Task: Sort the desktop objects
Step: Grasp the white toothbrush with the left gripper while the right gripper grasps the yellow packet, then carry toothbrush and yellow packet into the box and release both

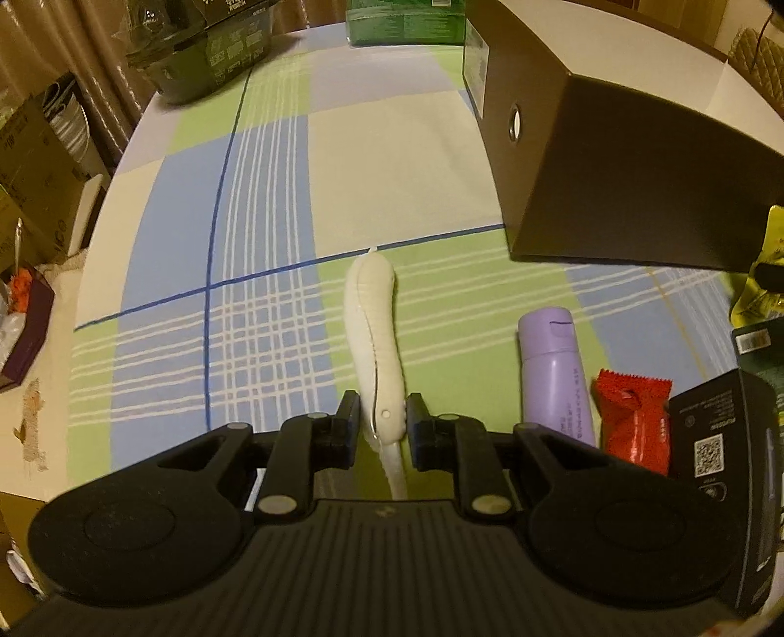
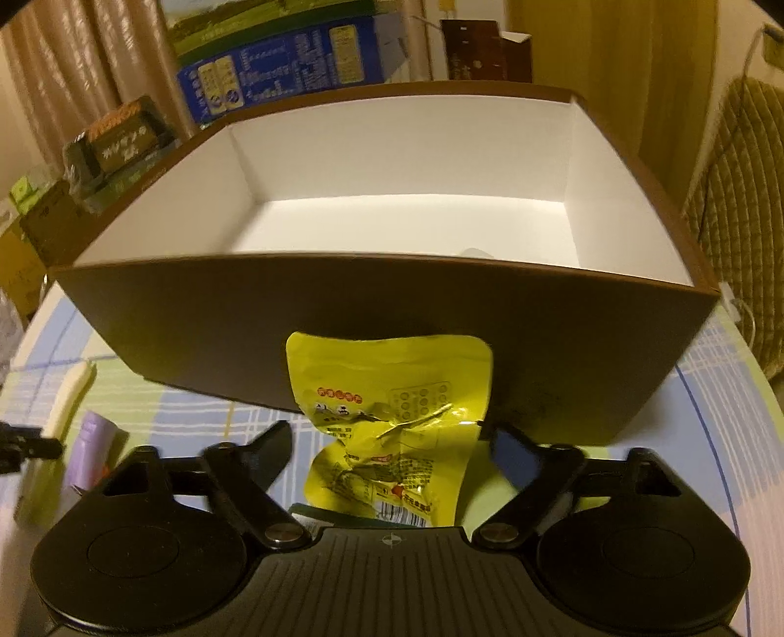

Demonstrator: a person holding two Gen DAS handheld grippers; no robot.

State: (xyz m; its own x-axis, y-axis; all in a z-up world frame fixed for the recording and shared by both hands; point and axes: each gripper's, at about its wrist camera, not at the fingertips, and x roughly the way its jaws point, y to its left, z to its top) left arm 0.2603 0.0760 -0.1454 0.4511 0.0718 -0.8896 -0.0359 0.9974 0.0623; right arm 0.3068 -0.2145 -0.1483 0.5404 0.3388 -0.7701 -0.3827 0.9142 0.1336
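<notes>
My left gripper [image 1: 382, 421] is shut on a white curved handled tool [image 1: 373, 318] that lies along the checked tablecloth, pointing away from me. A purple bottle [image 1: 556, 372] and a red snack packet [image 1: 634, 421] lie just right of it. My right gripper [image 2: 387, 451] stands open around a crumpled yellow snack pouch [image 2: 392, 421], in front of the near wall of a brown box [image 2: 392, 313] with a white inside. The box also shows in the left wrist view [image 1: 612, 161], and the pouch [image 1: 762, 264] shows at that view's right edge.
A black carton with a QR code [image 1: 715, 441] stands at the left wrist view's lower right. A green box [image 1: 406, 22] and dark packages [image 1: 215, 54] sit at the table's far edge. A blue carton [image 2: 289, 68] stands behind the brown box. The table edge curves at left.
</notes>
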